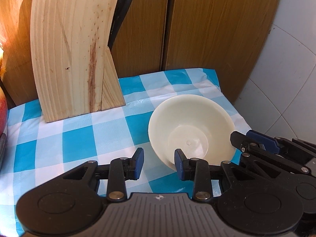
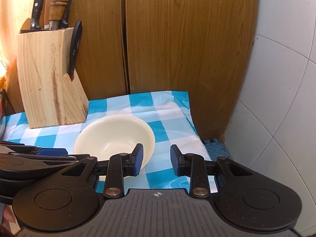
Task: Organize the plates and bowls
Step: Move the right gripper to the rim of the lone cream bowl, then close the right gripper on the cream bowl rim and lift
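A cream bowl [image 1: 189, 126] stands upright and empty on the blue and white checked cloth [image 1: 79, 144]. My left gripper [image 1: 159, 163] is open, with its right finger over the bowl's near rim and its left finger outside. The right gripper shows at the right edge of the left wrist view [image 1: 254, 141]. In the right wrist view the bowl [image 2: 114, 136] sits left of centre. My right gripper [image 2: 157, 158] is open, its left finger at the bowl's right rim, its right finger over the cloth [image 2: 171, 130]. Neither holds anything.
A wooden knife block [image 1: 75, 53] with knives and black scissors [image 2: 75, 45] stands behind left of the bowl. Wooden cabinet doors [image 1: 207, 25] close the back. A white tiled wall [image 2: 282, 75] is on the right, past the table edge. A blue foam mat [image 2: 215, 148] lies below.
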`<state>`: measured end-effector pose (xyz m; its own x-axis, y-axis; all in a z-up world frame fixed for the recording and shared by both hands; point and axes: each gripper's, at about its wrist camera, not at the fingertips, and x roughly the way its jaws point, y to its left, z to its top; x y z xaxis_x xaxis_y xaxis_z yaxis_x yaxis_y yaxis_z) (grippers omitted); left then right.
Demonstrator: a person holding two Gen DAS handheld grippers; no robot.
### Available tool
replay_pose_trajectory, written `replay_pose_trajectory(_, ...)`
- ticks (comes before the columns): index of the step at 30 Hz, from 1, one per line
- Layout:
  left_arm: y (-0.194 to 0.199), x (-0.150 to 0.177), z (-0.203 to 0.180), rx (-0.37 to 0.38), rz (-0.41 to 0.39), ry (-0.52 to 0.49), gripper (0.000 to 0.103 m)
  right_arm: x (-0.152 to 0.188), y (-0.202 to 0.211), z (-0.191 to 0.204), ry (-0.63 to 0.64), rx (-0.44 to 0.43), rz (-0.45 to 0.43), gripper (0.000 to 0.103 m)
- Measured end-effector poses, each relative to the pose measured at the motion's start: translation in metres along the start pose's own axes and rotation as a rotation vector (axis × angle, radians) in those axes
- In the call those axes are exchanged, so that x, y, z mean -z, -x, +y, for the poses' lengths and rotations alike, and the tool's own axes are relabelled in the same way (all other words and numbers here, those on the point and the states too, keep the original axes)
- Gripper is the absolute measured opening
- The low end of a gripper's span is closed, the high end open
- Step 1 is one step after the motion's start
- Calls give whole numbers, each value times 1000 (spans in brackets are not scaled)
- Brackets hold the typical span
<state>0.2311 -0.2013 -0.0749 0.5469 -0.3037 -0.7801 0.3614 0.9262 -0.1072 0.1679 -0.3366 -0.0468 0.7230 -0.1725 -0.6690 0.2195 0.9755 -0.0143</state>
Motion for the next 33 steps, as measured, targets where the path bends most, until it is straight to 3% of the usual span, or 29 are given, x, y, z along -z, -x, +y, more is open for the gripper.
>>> replay_pose_trajectory(6, -7, 0, 3, 28, 24, 15, 27, 1, -9, -2, -26, -39, 47, 16)
replay_pose_trajectory(12, -11, 2, 4, 68, 45, 38, 25, 2, -14, -7, -95, -100, 92, 15)
replay_pose_trajectory(24, -13, 1, 8, 43, 45, 58, 24, 1, -13, -12, -163, -155, 123, 15)
replay_pose_trajectory(29, -12, 2, 5, 42, 21, 47, 14, 3, -18, -12, -163, -161, 138, 31)
replay_pose_trajectory(33, -13, 3, 4, 48, 7, 28, 14, 6, -23, -11, -167, -185, 158, 23)
